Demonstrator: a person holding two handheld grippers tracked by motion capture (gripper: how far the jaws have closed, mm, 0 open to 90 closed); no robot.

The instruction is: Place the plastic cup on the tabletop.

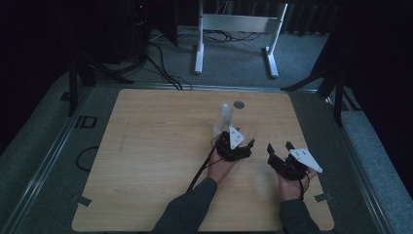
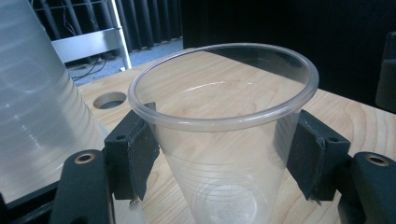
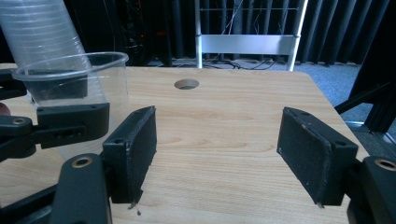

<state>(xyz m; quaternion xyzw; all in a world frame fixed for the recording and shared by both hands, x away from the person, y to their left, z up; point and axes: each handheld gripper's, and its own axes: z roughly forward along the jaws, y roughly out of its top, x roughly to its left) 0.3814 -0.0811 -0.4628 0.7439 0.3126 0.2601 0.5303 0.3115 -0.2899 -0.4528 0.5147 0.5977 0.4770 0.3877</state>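
A single clear plastic cup is held in the left gripper near the desk's right edge; the right gripper is kept wide, empty. Beyond, the stack of clear cups is left for separating

**Clear plastic on pale wood**

The cup is thin, glossy, see-through plastic, finely ribbed — the stack of cups beside it looks cloudier. The tabletop is light wood-grain, smooth and matt. The left tool has matt black pads, slightly rough.
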